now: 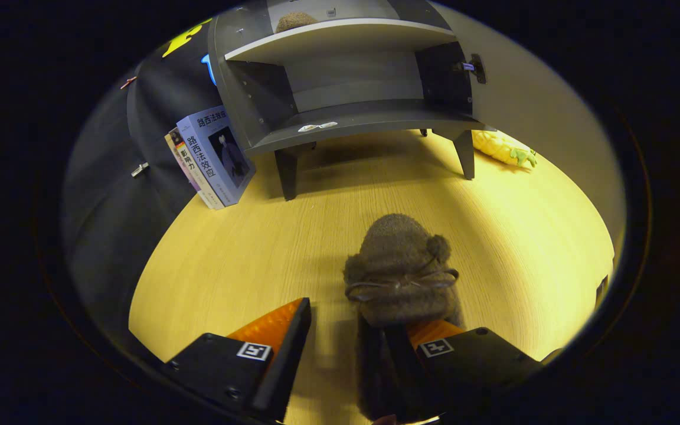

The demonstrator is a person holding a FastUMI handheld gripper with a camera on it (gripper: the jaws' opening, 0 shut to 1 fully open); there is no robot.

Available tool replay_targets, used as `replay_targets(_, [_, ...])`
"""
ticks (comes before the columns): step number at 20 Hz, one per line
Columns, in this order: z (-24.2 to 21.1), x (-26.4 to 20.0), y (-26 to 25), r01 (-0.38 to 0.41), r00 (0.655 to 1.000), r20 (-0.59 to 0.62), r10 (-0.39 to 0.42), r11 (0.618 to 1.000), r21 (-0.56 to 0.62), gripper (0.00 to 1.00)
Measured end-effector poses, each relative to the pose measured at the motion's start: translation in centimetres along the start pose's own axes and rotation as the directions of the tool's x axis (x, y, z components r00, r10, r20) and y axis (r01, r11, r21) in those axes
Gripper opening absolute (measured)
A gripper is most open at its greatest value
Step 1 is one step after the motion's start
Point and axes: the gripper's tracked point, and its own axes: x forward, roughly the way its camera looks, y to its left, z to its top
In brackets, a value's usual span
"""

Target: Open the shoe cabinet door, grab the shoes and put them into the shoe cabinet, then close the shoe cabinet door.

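Observation:
A brown fuzzy shoe (pixel 398 265) with a thin lace bow lies on the wooden floor (pixel 245 254), toe pointing toward the cabinet. My gripper (pixel 363 321) is open. The shoe's heel end lies against the right finger (pixel 434 336), and a clear gap separates it from the left finger (pixel 284 330). Beyond the shoe stands the grey shoe cabinet (pixel 340 118) on short legs. Its door (pixel 546 112) is swung open to the right. A second brown shoe (pixel 294 21) rests on the upper shelf, and the lower shelf is bare.
Two books (pixel 213 156) lean against the cabinet's left side. A yellow plush corn cob (pixel 502 147) lies on the floor by the cabinet's right leg, under the open door. Bare floor stretches between the shoe and the cabinet.

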Motion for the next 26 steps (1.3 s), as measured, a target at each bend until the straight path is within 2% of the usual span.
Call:
replay_targets(2, [0.7, 0.9, -1.3, 0.06, 0.997, 0.044, -0.059, 0.998, -0.01, 0.56])
replay_targets(6, [1.8, 0.1, -1.7, 0.059, 0.993, 0.099, -0.058, 0.998, -0.012, 0.15])
replay_targets(9, [3.4, -2.2, -1.4, 0.03, 0.993, 0.119, -0.025, 0.999, -0.045, 0.15])
replay_targets(13, [8.2, -7.1, -1.0, -0.001, 0.984, 0.179, 0.012, 0.998, -0.058, 0.15])
replay_targets(20, [19.3, -15.5, -0.3, 0.001, 0.971, 0.24, 0.012, 0.999, -0.055, 0.15])
replay_targets(24, [27.0, -18.8, 1.6, -0.079, 0.958, 0.278, 0.077, 0.997, -0.007, 0.15])
replay_targets(26, [30.6, -19.1, 2.0, -0.088, 0.954, 0.288, 0.089, 0.996, -0.016, 0.15])
